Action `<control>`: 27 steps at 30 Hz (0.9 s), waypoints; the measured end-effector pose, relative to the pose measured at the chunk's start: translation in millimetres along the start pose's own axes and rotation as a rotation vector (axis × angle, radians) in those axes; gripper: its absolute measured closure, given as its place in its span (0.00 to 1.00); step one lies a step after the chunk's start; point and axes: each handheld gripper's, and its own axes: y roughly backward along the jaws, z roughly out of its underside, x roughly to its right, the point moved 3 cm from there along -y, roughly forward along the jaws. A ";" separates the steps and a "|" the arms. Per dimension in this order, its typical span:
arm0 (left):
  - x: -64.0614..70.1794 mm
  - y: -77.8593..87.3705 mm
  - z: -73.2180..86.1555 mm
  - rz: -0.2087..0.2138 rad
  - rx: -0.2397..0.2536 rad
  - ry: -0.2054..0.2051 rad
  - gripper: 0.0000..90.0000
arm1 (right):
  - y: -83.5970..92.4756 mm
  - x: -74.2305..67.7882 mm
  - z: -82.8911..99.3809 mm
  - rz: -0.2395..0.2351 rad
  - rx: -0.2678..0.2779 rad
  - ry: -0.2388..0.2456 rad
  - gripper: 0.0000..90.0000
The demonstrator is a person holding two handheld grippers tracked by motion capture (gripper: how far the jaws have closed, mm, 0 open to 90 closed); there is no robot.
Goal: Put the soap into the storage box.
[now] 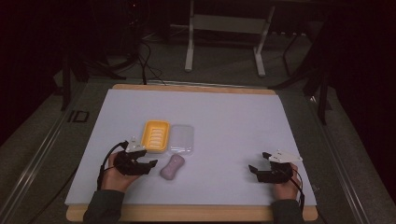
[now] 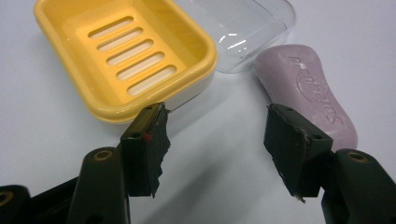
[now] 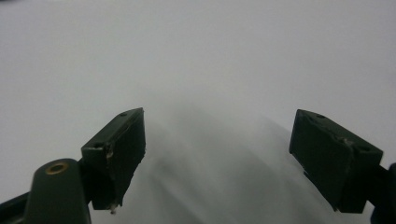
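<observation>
Ok, high view gives the whole layout: left gripper [image 1: 148,157] at table's 7 o'clock, right gripper [image 1: 258,162] at 5, well apart on the white table [image 1: 233,121]. Left gripper view adds detail: embossed lettering on the purple soap bar [image 2: 308,88] and slots in the yellow soap dish [image 2: 126,60]. Soap lies flat on the table, at 1 o'clock from the left gripper's jaws, just beside its right jaw, not between them. Left jaws spread, nothing pinched. Right gripper view: jaws wide apart, bare table. Dish at left gripper's 11 o'clock, empty. Clear lid [image 2: 243,23] touching dish's side, also empty.
</observation>
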 end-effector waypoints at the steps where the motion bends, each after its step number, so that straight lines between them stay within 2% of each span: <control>1: 0.4 -0.1 -0.8 0.003 -0.005 -0.001 0.44 | -0.3 -0.1 0.0 0.000 0.000 0.004 0.20; 6: 2.9 0.7 -5.4 0.006 -0.027 -0.015 0.44 | -0.1 -0.3 0.0 0.001 -0.001 0.004 0.20; 9: 6.3 -0.6 -9.7 0.005 -0.050 -0.038 0.44 | 0.0 -0.4 0.0 0.003 -0.001 0.005 0.25; 15: 10.5 -2.6 -14.6 0.004 -0.072 -0.062 0.44 | 0.4 -0.5 0.0 0.002 -0.004 0.001 0.25; 16: 13.1 -4.5 -17.7 0.005 -0.089 -0.077 0.44 | 0.5 -0.3 0.0 0.003 -0.002 0.001 0.25; 27: 20.5 -10.9 -26.4 0.014 -0.113 -0.104 0.44 | 0.6 -0.4 0.0 0.003 0.000 0.004 0.25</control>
